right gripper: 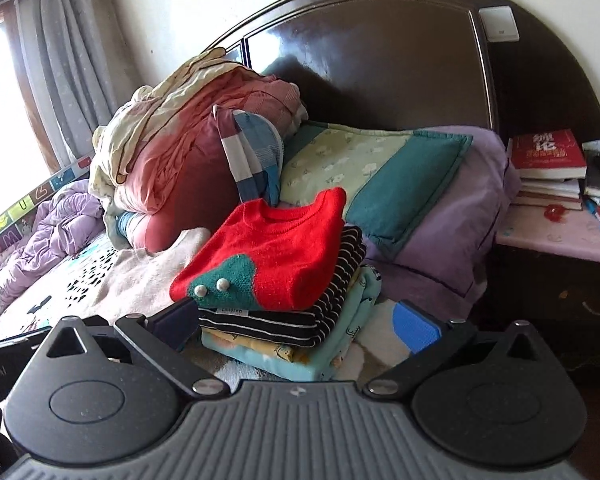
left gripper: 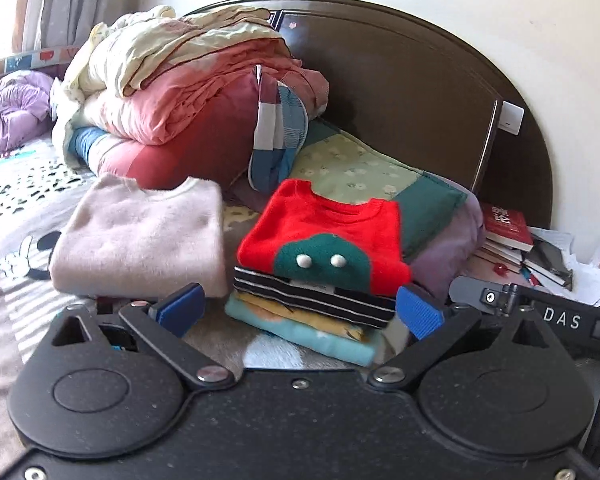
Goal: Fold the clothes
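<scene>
Bed (left gripper: 28,184) below dark headboard (right gripper: 380,72) | folded stack, red sweater (left gripper: 324,232) on top, near the head edge by the pillow (right gripper: 360,168) | left gripper (left gripper: 300,312) and right gripper (right gripper: 304,326): fingers wide, empty | advice: lift clear without nudging the stack.

We see daylight flooding in from the overexposed window (right gripper: 4,92) at left, glare streaking the dark glossy headboard (right gripper: 380,60); fisheye distortion bends every edge, and slight blur softens both views.

Fuzzy knit red sweater (left gripper: 320,232), glossy headboard (right gripper: 380,60)
</scene>
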The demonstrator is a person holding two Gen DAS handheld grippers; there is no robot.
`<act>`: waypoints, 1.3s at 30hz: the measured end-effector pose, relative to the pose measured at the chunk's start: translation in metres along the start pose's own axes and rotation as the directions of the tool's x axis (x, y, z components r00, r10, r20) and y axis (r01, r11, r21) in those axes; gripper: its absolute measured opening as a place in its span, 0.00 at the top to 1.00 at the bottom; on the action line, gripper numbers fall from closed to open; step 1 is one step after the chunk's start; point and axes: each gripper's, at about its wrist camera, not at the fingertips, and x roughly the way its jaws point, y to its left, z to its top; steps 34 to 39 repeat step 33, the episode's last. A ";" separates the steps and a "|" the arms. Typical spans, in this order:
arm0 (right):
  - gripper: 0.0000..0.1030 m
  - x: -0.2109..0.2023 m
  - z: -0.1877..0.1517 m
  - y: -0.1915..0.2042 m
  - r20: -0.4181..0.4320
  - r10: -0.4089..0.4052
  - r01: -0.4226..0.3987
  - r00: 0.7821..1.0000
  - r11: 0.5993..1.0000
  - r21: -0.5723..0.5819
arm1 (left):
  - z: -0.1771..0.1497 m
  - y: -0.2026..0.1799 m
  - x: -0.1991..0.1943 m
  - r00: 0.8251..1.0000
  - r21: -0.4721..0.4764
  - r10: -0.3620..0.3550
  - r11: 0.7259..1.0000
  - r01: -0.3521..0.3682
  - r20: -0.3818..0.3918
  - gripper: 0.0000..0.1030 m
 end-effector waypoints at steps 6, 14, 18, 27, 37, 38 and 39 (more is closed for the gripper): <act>0.00 -0.025 0.004 0.005 -0.009 0.008 -0.008 1.000 0.999 -0.032 | -0.005 -0.008 -0.015 1.000 -0.031 0.013 0.999 -0.014 -0.011 0.00; 0.00 -0.049 0.005 0.004 -0.015 0.007 -0.008 1.000 0.998 -0.058 | -0.013 -0.021 -0.037 0.999 -0.007 0.052 0.999 -0.053 -0.011 0.00; 0.00 -0.058 0.004 0.002 -0.014 0.009 -0.010 1.000 0.998 -0.062 | -0.017 -0.028 -0.046 0.997 0.016 0.077 0.997 -0.077 -0.008 0.00; 0.00 -0.077 0.002 -0.004 -0.013 0.018 -0.019 1.000 0.996 -0.084 | -0.026 -0.040 -0.057 0.989 0.053 0.148 0.988 -0.148 -0.002 0.00; 0.00 -0.085 0.000 -0.005 -0.015 0.027 -0.029 1.000 0.995 -0.093 | -0.030 -0.043 -0.067 0.987 0.047 0.160 0.986 -0.161 0.016 0.00; 0.00 -0.085 0.000 -0.005 -0.015 0.027 -0.029 1.000 0.995 -0.093 | -0.030 -0.043 -0.067 0.987 0.047 0.160 0.986 -0.161 0.016 0.00; 0.00 -0.085 0.000 -0.005 -0.015 0.027 -0.029 1.000 0.995 -0.093 | -0.030 -0.043 -0.067 0.987 0.047 0.160 0.986 -0.161 0.016 0.00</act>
